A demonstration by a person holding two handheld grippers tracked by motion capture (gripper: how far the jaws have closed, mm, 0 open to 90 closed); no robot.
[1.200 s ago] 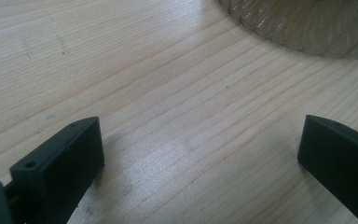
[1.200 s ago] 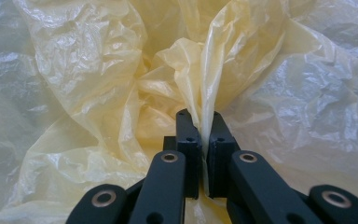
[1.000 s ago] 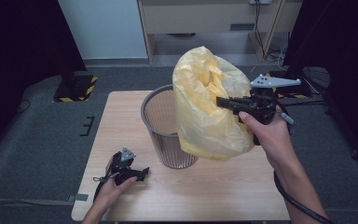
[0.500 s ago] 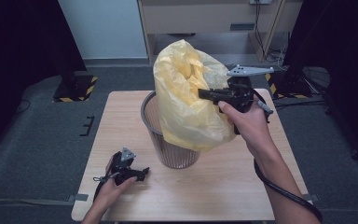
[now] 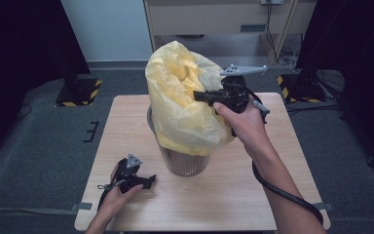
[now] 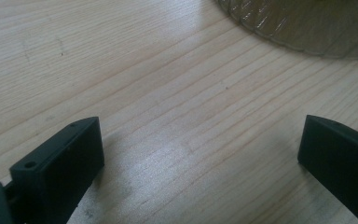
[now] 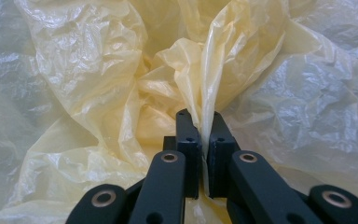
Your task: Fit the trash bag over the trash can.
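Overhead, right gripper [image 5: 199,95] pinching yellow bag [image 5: 180,107], draped over bin [image 5: 182,161]

left gripper [image 5: 148,181]: black, small, with a grey three-cornered plate on top
left jaws: two black blocks with flat sides; one has a small round hole
right gripper [image 5: 198,95]: black, with a grey three-cornered plate on a short post
right jaws: two thin black bars on black arms with shiny round rivets
cable: thick and black, trails from the right gripper
arms: bare, no sleeves
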